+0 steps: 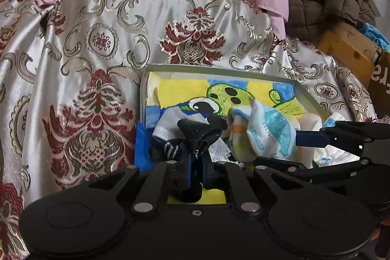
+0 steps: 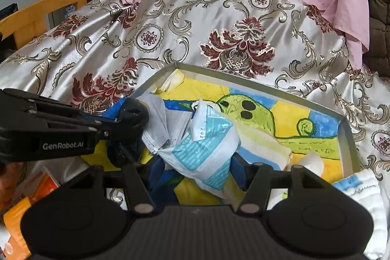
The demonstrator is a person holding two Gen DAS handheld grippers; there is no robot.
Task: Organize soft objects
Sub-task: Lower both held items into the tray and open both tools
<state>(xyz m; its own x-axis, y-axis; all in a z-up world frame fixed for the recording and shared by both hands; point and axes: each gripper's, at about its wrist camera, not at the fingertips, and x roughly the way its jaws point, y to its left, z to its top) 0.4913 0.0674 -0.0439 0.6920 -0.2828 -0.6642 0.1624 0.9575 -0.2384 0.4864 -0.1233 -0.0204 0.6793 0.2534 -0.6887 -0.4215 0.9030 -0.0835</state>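
Over a shallow tray (image 2: 347, 135) lying on a bed, the left gripper (image 1: 195, 160) is pinching a dark sock (image 1: 197, 132) above the near-left corner, while the right gripper (image 2: 199, 162) is holding a blue-and-white packet (image 2: 207, 152) lengthwise between half-spread jaws, just right of it.

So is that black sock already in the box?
Not fully: the black sock hangs over the box, pinched in the left claw.
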